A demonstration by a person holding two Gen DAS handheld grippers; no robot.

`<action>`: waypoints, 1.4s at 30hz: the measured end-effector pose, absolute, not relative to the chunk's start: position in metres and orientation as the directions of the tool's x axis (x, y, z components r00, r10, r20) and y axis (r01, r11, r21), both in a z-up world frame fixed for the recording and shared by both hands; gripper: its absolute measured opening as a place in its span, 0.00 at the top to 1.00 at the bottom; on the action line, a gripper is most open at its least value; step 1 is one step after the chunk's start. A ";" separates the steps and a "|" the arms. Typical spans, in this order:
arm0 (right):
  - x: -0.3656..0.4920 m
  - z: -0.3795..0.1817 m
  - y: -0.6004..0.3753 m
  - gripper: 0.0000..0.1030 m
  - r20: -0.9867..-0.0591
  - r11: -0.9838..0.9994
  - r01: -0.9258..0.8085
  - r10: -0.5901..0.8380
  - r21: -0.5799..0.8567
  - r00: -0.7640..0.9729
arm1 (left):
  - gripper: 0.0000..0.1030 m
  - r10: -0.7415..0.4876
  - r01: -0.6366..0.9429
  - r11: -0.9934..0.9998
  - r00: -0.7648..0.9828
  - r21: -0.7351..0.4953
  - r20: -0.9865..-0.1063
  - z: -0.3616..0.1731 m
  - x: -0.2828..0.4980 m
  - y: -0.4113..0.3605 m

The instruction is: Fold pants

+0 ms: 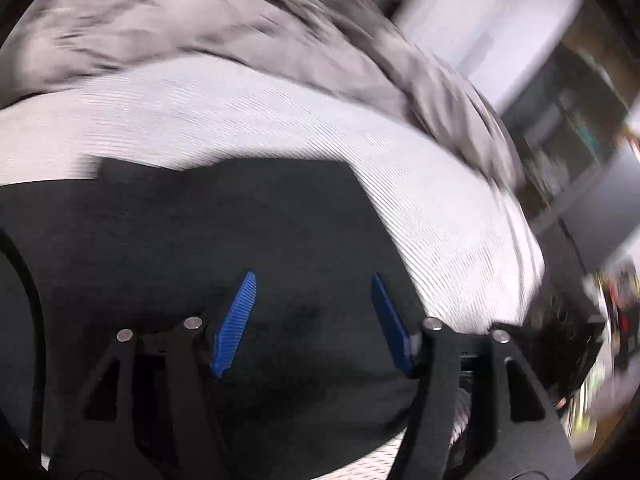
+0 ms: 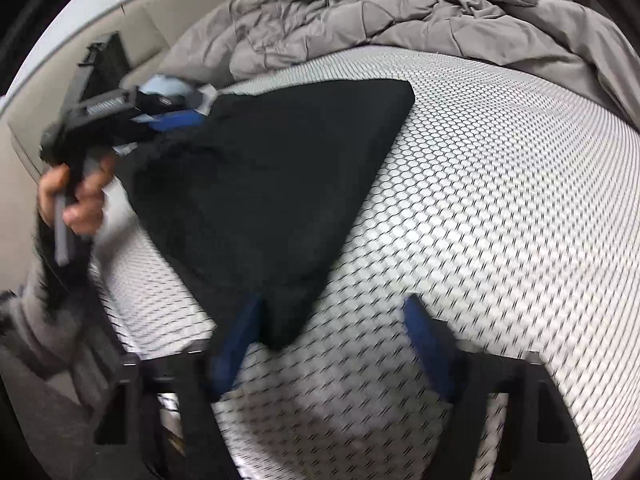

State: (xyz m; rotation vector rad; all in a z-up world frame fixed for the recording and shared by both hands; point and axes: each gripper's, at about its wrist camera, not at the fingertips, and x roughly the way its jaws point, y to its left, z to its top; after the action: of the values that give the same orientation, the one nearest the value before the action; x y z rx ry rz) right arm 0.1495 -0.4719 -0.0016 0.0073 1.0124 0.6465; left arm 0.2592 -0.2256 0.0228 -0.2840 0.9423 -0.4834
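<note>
Patterned mattress (image 2: 500, 200), folded pants (image 2: 272, 184) lying diagonally

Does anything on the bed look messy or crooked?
Yes. The grey comforter is bunched in a rumpled heap along the far side of the patterned mattress, not spread flat. The folded black pants lie at a slant, one corner drooping between the fingers of the right gripper.

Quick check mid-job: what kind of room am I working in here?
Most likely a bedroom. The black pants lie on a bare mattress with a white honeycomb-patterned cover, and a rumpled grey comforter is bunched along its far side. A pale padded panel beyond may be a headboard.
</note>
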 end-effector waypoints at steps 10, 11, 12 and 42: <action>0.119 -0.007 -0.475 0.51 -0.726 0.769 -0.475 0.605 0.427 0.327 | 0.42 -0.445 0.375 0.875 0.373 -0.307 -0.814 -0.014 0.264 -0.316; 0.123 -0.010 -0.475 0.51 -0.711 0.757 -0.451 0.630 0.473 0.312 | 0.42 -0.449 0.374 0.874 0.372 -0.312 -0.812 -0.014 0.264 -0.316; 0.126 -0.012 -0.472 0.51 -0.698 0.746 -0.431 0.650 0.508 0.302 | 0.42 -0.449 0.374 0.873 0.372 -0.312 -0.812 -0.014 0.264 -0.317; 0.195 -0.015 -0.474 0.53 -0.709 0.779 -0.267 0.627 0.567 0.324 | 0.36 -0.384 0.469 0.869 0.434 -0.159 -0.815 -0.016 0.213 -0.313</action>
State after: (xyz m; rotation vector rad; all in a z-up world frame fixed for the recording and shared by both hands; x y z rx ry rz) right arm 0.1947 -0.4739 -0.0153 0.3797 1.0930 0.6047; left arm 0.2133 -0.3128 -0.0159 0.0961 0.9886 -0.5321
